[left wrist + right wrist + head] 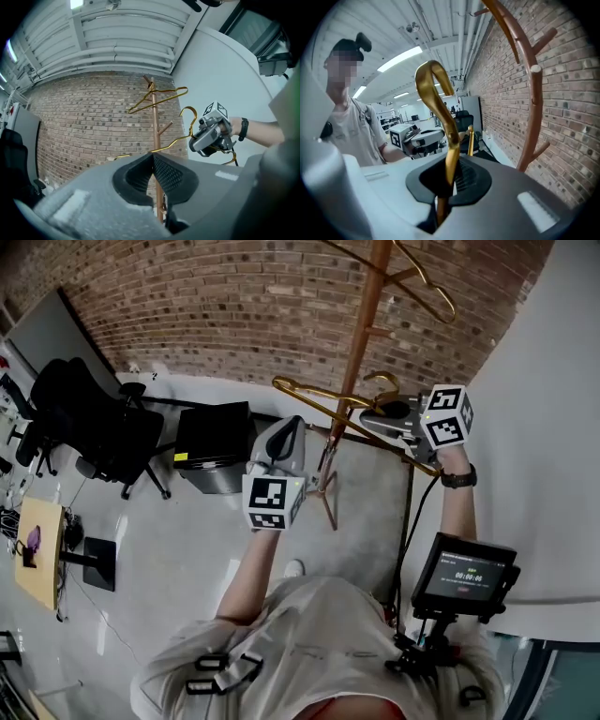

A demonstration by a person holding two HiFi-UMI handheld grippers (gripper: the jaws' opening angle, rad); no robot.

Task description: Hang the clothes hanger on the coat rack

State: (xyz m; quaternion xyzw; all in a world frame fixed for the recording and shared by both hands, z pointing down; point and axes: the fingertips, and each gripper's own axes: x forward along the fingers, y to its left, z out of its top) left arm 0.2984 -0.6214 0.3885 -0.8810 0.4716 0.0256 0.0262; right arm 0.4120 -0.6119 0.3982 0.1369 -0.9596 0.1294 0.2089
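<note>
The wooden coat rack [361,343] stands before the brick wall, and one gold hanger [427,282] hangs on an upper peg. My right gripper [373,418] is shut on a second gold hanger [309,395] just right of the pole, near a side peg. In the right gripper view its hook [440,93] rises from the jaws, with the rack [533,98] to the right. My left gripper [292,425] is shut and holds nothing, left of the pole. The left gripper view shows the pole [155,136], the hung hanger [157,101] and the right gripper [196,143].
A black office chair [89,432] and a black bin [214,442] stand left of the rack. A white wall panel [553,427] lies close on the right. A small wooden table [39,554] sits at the far left. A monitor [466,576] hangs at the person's chest.
</note>
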